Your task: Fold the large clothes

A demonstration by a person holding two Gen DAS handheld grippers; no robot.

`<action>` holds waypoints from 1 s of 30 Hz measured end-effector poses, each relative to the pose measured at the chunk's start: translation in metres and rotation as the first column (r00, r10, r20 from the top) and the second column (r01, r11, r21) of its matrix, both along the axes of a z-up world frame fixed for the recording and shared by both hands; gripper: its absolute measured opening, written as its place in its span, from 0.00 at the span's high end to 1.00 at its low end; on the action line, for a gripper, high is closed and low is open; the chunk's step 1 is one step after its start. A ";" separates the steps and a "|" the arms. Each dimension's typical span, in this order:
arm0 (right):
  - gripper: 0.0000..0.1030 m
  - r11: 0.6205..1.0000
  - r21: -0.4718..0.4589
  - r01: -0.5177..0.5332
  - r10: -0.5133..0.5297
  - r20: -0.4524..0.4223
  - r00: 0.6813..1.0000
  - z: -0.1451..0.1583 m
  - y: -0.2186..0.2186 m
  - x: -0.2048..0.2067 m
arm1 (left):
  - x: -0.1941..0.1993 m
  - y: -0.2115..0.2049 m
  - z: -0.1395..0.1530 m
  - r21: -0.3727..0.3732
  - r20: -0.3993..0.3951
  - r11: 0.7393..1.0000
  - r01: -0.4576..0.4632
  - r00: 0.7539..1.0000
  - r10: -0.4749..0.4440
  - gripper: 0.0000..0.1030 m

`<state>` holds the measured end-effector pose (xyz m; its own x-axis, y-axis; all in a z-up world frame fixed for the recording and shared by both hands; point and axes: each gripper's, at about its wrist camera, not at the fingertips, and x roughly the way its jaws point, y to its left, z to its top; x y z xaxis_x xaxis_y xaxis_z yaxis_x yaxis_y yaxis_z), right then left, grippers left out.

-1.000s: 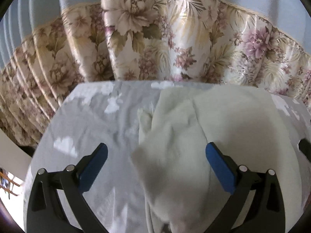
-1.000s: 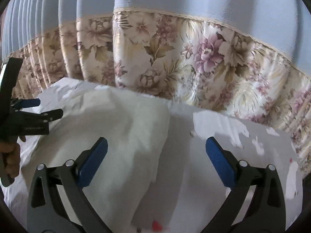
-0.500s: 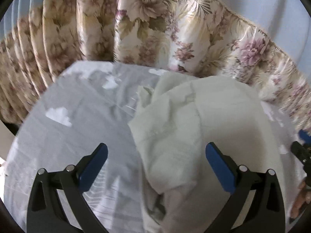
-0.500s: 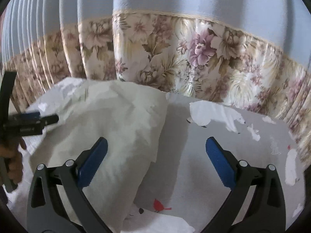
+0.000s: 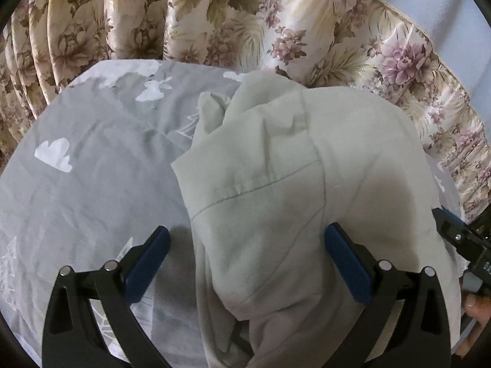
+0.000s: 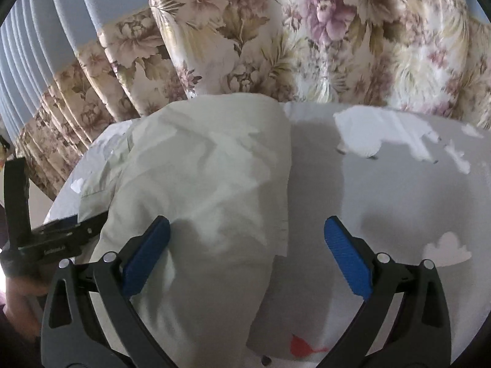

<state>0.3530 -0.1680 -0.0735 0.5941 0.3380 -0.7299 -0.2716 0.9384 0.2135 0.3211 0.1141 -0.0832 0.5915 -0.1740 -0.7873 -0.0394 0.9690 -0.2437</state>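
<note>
A pale cream garment (image 5: pixel 291 184) lies folded in a long pile on the grey printed sheet (image 5: pixel 92 159). In the left wrist view my left gripper (image 5: pixel 247 260) hangs open just over the garment's left edge, blue pads wide apart, nothing between them. The right wrist view shows the same garment (image 6: pixel 208 178) with its right edge running down between the fingers of my right gripper (image 6: pixel 245 260), which is open and holds nothing. The other gripper (image 6: pixel 61 239) shows at the left edge of that view, low beside the cloth.
Floral curtains (image 5: pixel 245 24) with a blue upper band (image 6: pixel 92 9) hang right behind the bed's far edge. The sheet (image 6: pixel 399 199) carries white cloud and animal prints and a red bird print (image 6: pixel 302 348). A hand (image 5: pixel 474 312) holds the right gripper.
Both grippers have dropped lower and closer to the garment, and the cameras tilted down. The garment fills more of each view. Both stay open.
</note>
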 end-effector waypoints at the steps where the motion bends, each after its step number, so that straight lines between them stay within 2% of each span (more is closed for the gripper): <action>1: 0.06 1.000 0.017 0.000 0.000 -0.005 1.000 -0.003 -0.001 0.001 | 0.001 0.000 0.000 0.002 0.002 1.000 0.001 1.000 -0.001 0.01; 3: 0.14 0.998 0.054 -0.010 0.012 -0.027 1.000 -0.010 0.000 0.003 | 0.002 -0.002 0.000 0.014 0.001 1.000 0.001 1.000 -0.001 0.01; 5: 0.32 0.995 0.089 -0.035 0.038 -0.036 0.999 -0.011 0.001 0.003 | 0.002 -0.002 0.000 0.017 0.001 1.000 0.005 1.000 -0.005 0.01; 8: 0.39 0.995 0.088 -0.050 0.054 -0.039 0.998 -0.008 0.006 0.002 | 0.002 -0.002 0.000 0.013 -0.005 1.000 0.016 1.000 -0.016 0.02; 9: 0.42 0.994 0.094 -0.054 0.058 -0.040 0.997 -0.007 0.007 0.002 | 0.002 -0.003 0.000 0.008 -0.001 1.000 0.020 1.000 -0.020 0.06; 13: 0.60 0.993 0.094 -0.077 0.079 -0.020 0.997 -0.004 0.010 0.000 | -0.002 -0.012 0.006 -0.037 0.015 0.997 0.071 0.997 -0.071 0.44; 14: 0.63 0.993 0.091 -0.078 0.079 -0.013 0.997 -0.004 0.010 -0.001 | -0.002 -0.015 0.008 -0.030 0.020 0.996 0.082 0.996 -0.081 0.47; 16: 0.68 0.992 0.092 -0.082 0.083 -0.006 0.997 -0.001 0.011 -0.002 | -0.002 -0.020 0.011 -0.017 0.025 0.996 0.091 0.996 -0.091 0.56; 22: 0.75 0.992 0.073 -0.104 0.101 0.041 0.994 0.014 0.010 -0.007 | -0.002 -0.030 0.021 0.010 0.041 0.995 0.098 0.994 -0.098 0.74; 25: 0.77 0.992 0.066 -0.109 0.105 0.065 0.992 0.025 0.002 -0.009 | -0.002 -0.041 0.028 0.003 0.051 0.993 0.116 0.992 -0.116 0.78; 30: 0.78 0.996 0.041 -0.077 0.073 0.106 0.992 0.048 -0.037 -0.008 | 0.003 -0.090 0.037 0.000 0.069 0.987 0.161 0.985 -0.161 0.79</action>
